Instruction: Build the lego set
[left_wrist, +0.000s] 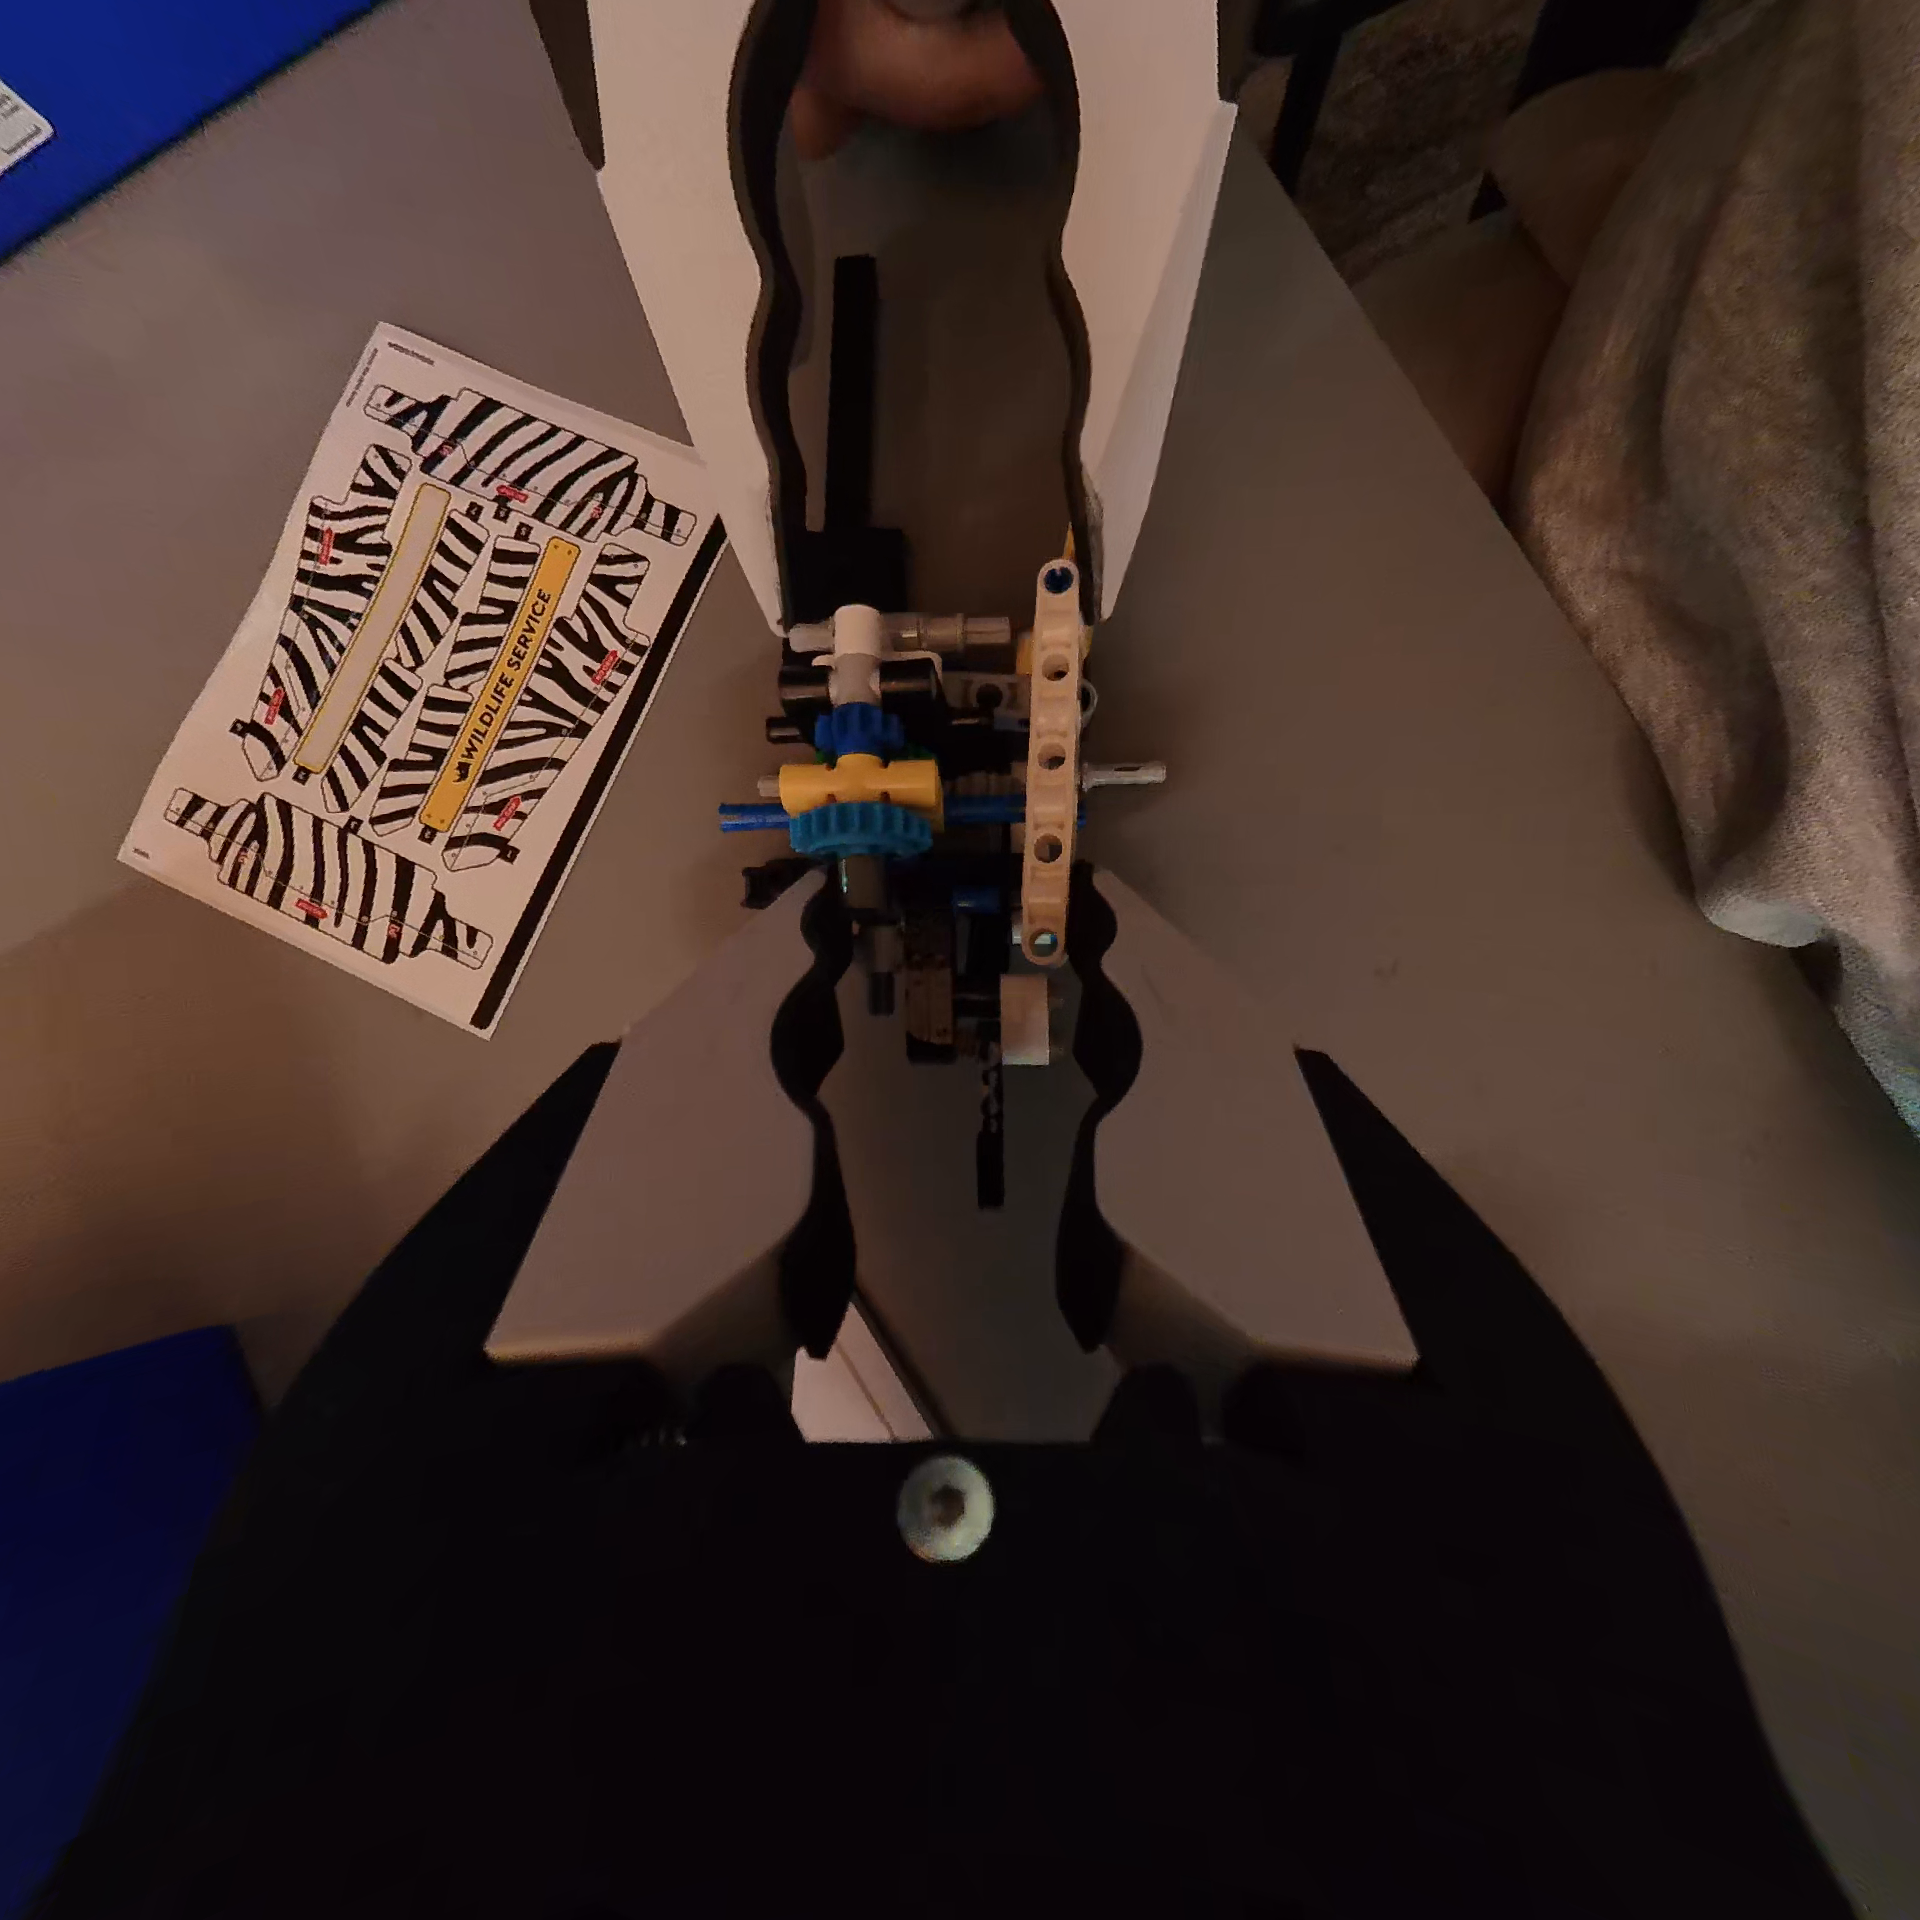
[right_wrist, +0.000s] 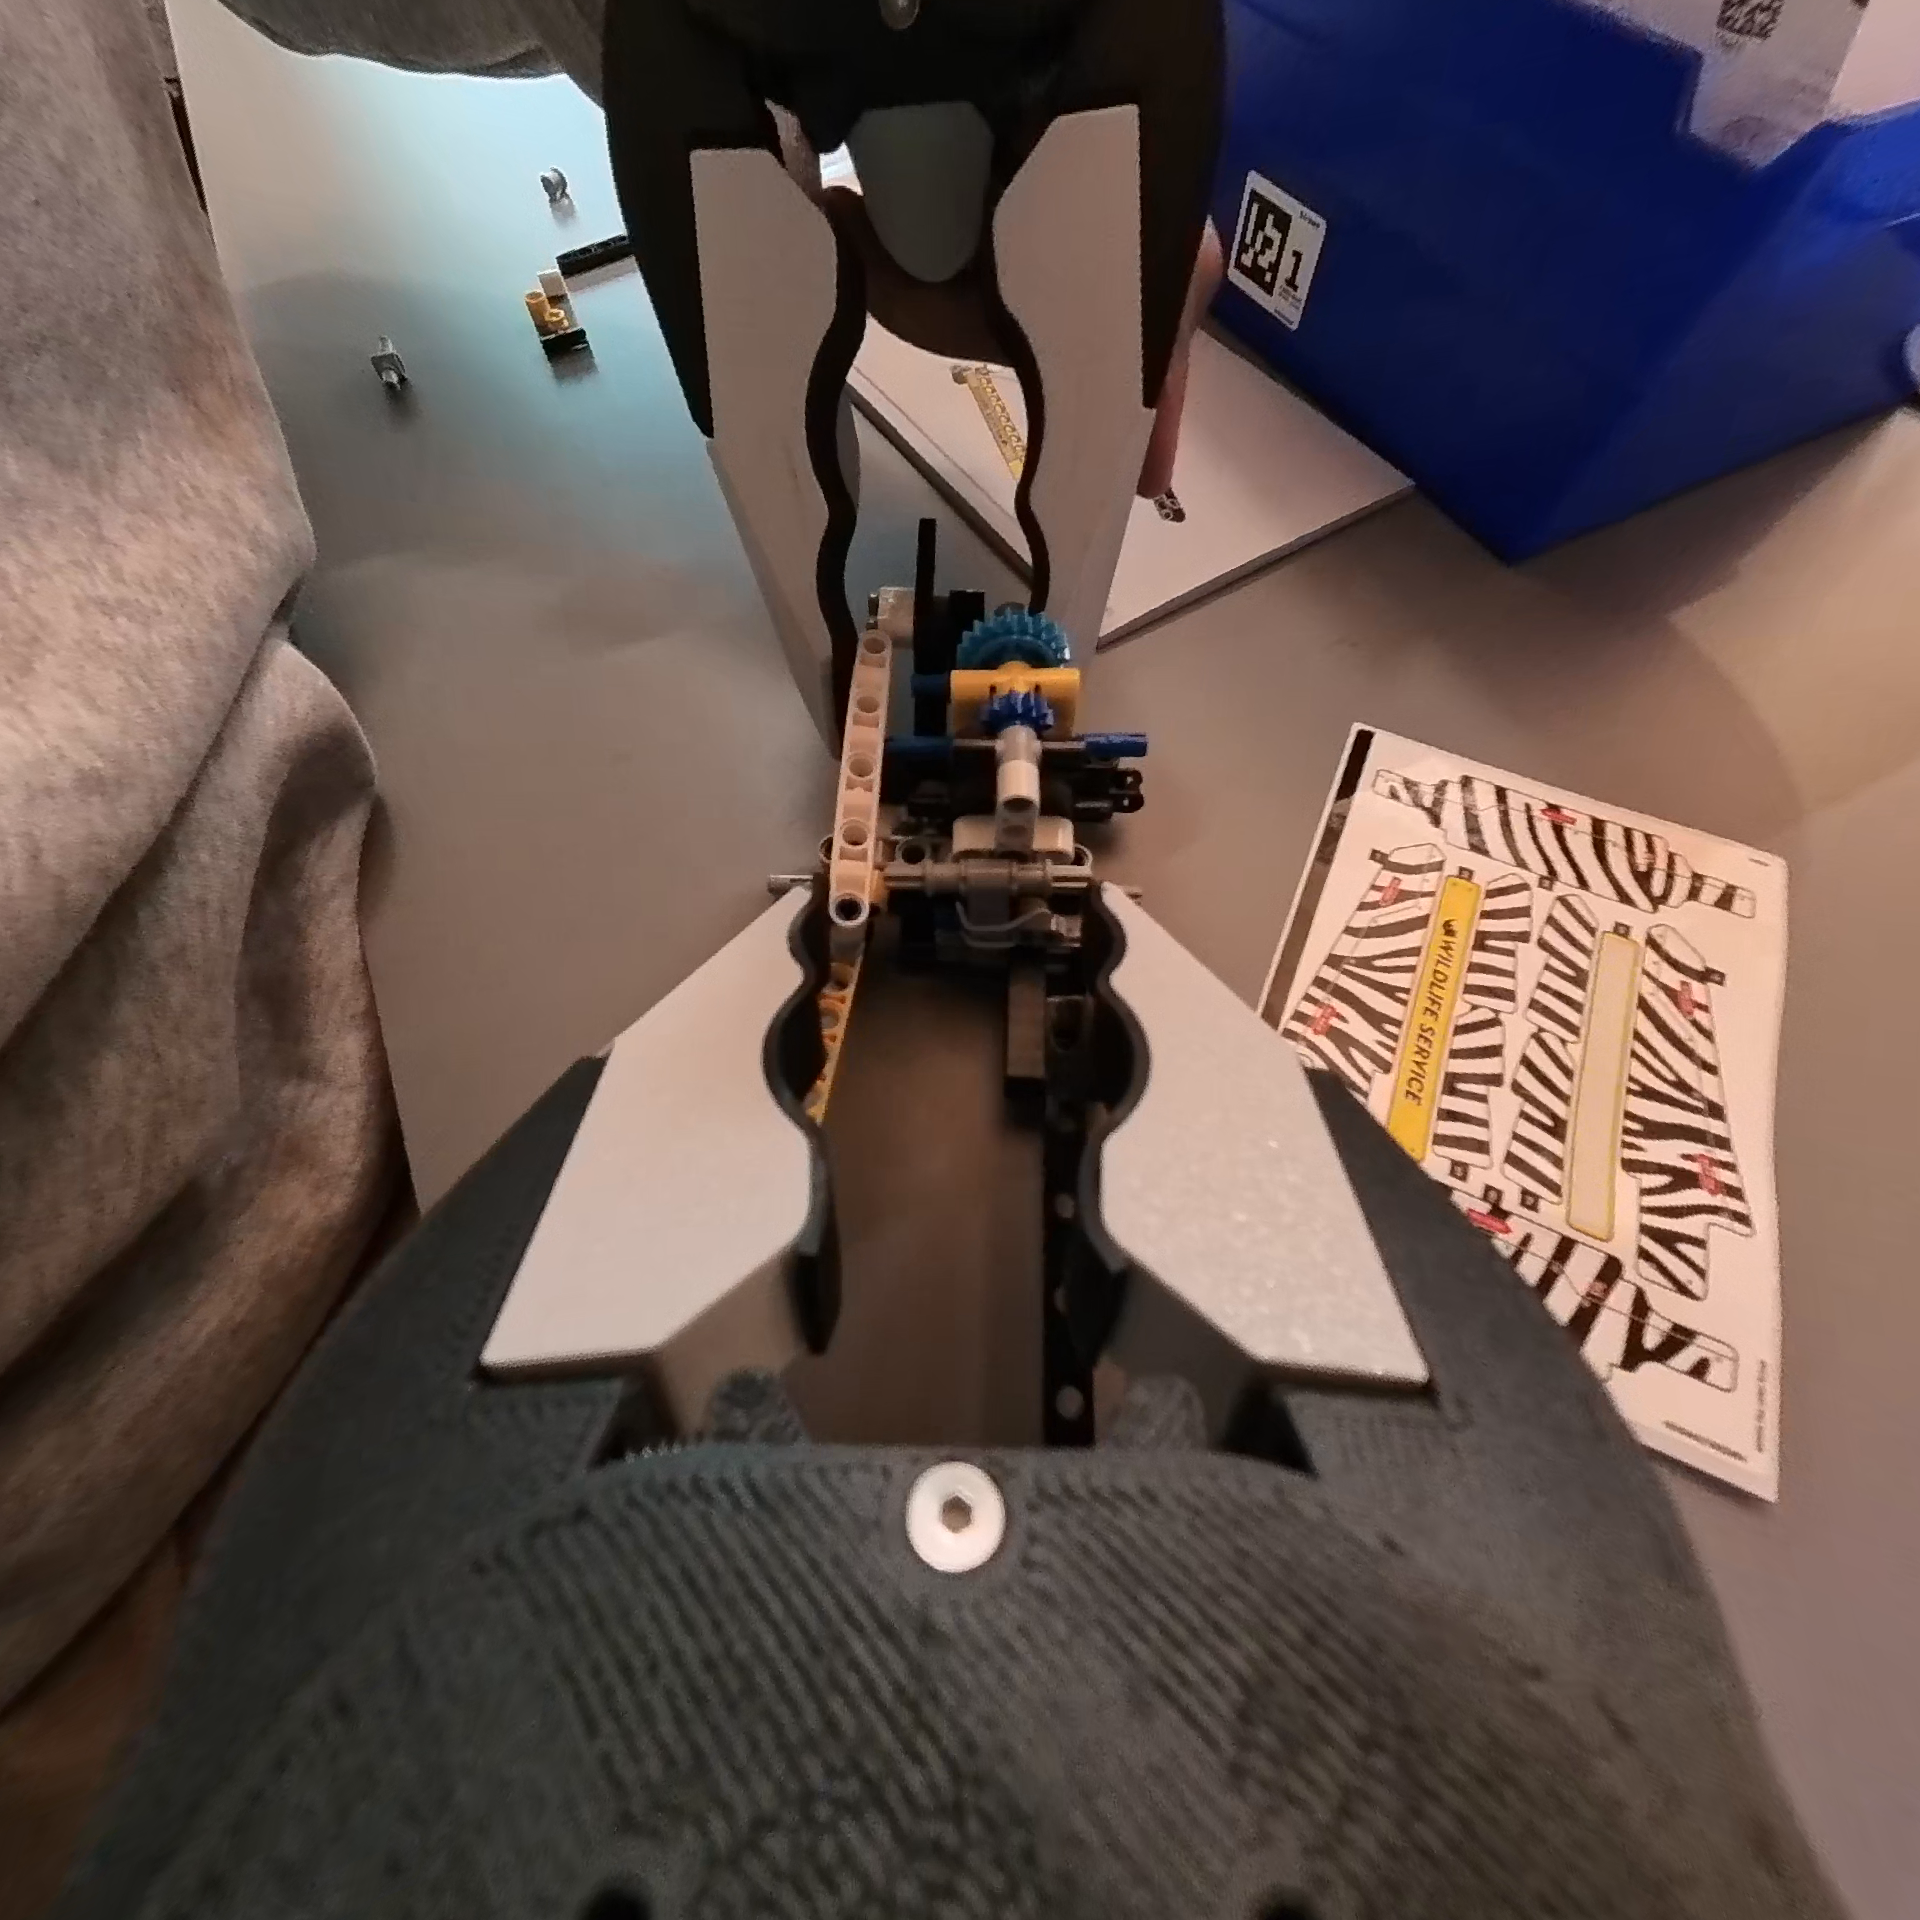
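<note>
A partly built lego assembly (left_wrist: 862, 779) with a yellow connector, blue gears (left_wrist: 842, 831), black frame parts and a white holed beam (left_wrist: 1049, 758) sits over the grey table (left_wrist: 260, 1143). My left gripper (left_wrist: 951, 894) closes on its near end from below. My right gripper (left_wrist: 935, 618) closes on the far end from the top of the view. In the right wrist view the assembly (right_wrist: 1013, 686) lies between my right gripper (right_wrist: 951, 914) and the left gripper (right_wrist: 956, 686) opposite. The beam (right_wrist: 857, 769) runs along its left side.
A zebra-striped sticker sheet (left_wrist: 416, 675) lies flat beside the assembly, and also shows in the right wrist view (right_wrist: 1538, 1091). A blue box (right_wrist: 1558, 312) and an open booklet (right_wrist: 1247, 488) are behind. Loose small parts (right_wrist: 556, 312) lie far left. Grey fabric (right_wrist: 125, 727) borders the table edge.
</note>
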